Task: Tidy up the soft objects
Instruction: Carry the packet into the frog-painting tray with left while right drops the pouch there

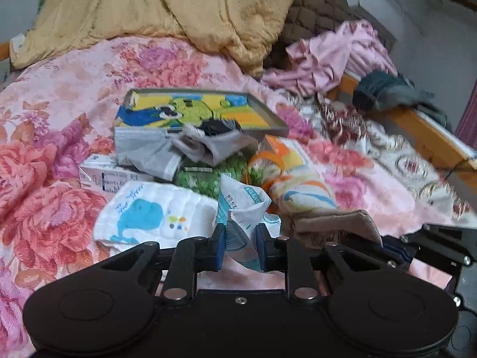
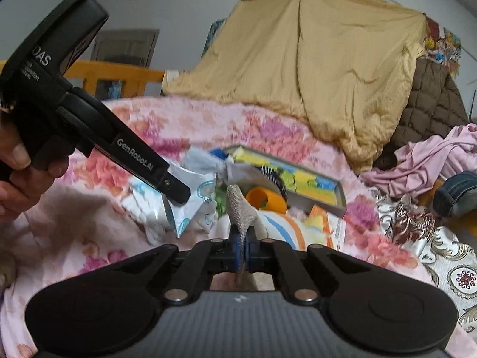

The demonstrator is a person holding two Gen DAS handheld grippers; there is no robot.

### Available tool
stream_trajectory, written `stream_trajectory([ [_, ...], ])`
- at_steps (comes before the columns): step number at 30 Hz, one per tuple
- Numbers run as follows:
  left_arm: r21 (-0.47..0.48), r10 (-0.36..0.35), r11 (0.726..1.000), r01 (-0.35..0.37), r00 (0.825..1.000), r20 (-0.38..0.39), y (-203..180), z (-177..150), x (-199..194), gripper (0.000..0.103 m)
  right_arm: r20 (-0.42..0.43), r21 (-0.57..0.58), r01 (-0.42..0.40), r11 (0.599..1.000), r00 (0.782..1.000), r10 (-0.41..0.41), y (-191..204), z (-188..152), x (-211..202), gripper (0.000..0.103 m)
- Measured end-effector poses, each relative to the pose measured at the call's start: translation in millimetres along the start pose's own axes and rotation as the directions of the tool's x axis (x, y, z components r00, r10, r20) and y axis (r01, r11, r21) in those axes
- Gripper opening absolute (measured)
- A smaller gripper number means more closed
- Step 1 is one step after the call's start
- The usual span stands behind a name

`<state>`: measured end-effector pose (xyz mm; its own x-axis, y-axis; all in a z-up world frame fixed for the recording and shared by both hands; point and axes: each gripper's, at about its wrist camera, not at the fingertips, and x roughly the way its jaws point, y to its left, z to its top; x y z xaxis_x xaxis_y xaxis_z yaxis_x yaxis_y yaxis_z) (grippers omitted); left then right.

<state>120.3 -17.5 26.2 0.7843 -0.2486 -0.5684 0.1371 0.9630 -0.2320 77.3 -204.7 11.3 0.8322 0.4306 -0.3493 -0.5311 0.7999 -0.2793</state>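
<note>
On the floral bedspread (image 1: 44, 155) the soft items are heaped mid-bed, with open cover seen to their left and the wooden rail (image 1: 423, 131) bounding the right edge. The left gripper (image 1: 240, 247) is seen clamped on a crumpled white-and-blue packet (image 1: 238, 208), with a whale-print cloth (image 1: 149, 211) just to its left and a grey garment (image 1: 167, 152) draped over the near edge of a picture box (image 1: 208, 110) behind. The right gripper (image 2: 244, 249) is seen clenched on a beige knit sock (image 2: 241, 205), whose free end stands above the pads, with a striped cloth (image 2: 286, 229) just beyond and pink clothes (image 2: 429, 161) piled at the far right.
</note>
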Motion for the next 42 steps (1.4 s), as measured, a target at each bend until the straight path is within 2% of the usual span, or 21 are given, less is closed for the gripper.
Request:
stream_trajectory([
  [3, 0.01, 0.011, 1.0, -0.012, 0.999, 0.044, 0.3, 8.0, -15.8, 0.023, 0.045, 0.02, -0.01, 1.0, 0.999, 0.009, -3.8, 4.9, -7.2, 0.003],
  [8, 0.12, 0.02, 0.992, -0.026, 0.999, 0.05, -9.7, 34.5, -36.3, 0.023, 0.099, 0.038, -0.024, 0.999, 0.995, 0.02, -8.2, 19.8, -19.6, 0.003],
  [11, 0.207, 0.017, 0.978, -0.027, 0.999, 0.051, -21.1, 55.1, -52.3, 0.023, 0.123, 0.058, -0.025, 0.998, 0.992, 0.018, -12.3, 31.7, -26.5, 0.003],
  [14, 0.285, 0.048, 0.956, -0.065, 0.997, 0.068, -31.9, 73.0, -74.7, 0.023, 0.155, 0.071, -0.024, 0.997, 0.988, 0.012, -16.6, 43.1, -32.6, 0.003],
  [18, 0.331, 0.066, 0.939, -0.089, 0.995, 0.08, -38.3, 94.9, -102.1, 0.023, 0.193, 0.069, -0.017, 0.997, 0.981, 0.003, -22.5, 55.0, -37.2, 0.003],
  [24, 0.353, 0.103, 0.928, -0.118, 0.993, 0.061, -39.5, 119.8, -110.1, 0.023, 0.255, 0.049, -0.016, 0.999, 0.967, 0.003, -34.3, 71.5, -27.4, 0.003],
  [27, 0.381, 0.145, 0.911, -0.158, 0.987, 0.063, -36.6, 122.3, -104.6, 0.023, 0.292, 0.052, -0.016, 0.999, 0.956, 0.0, -42.0, 78.3, -15.1, 0.003],
  [29, 0.374, 0.164, 0.912, -0.169, 0.985, 0.045, -30.8, 122.9, -95.2, 0.023, 0.313, 0.055, -0.02, 0.998, 0.95, 0.002, -49.0, 82.9, -4.2, 0.003],
  [35, 0.295, 0.198, 0.935, -0.198, 0.98, 0.032, -4.2, 129.2, -48.5, 0.023, 0.355, 0.061, -0.044, 0.997, 0.935, 0.02, -73.8, 95.6, 48.1, 0.003],
  [42, 0.204, 0.208, 0.953, -0.222, 0.974, 0.09, 20.2, 163.3, 24.3, 0.023, 0.348, 0.171, -0.101, 0.98, 0.937, 0.035, -122.1, 99.2, 129.4, 0.003],
])
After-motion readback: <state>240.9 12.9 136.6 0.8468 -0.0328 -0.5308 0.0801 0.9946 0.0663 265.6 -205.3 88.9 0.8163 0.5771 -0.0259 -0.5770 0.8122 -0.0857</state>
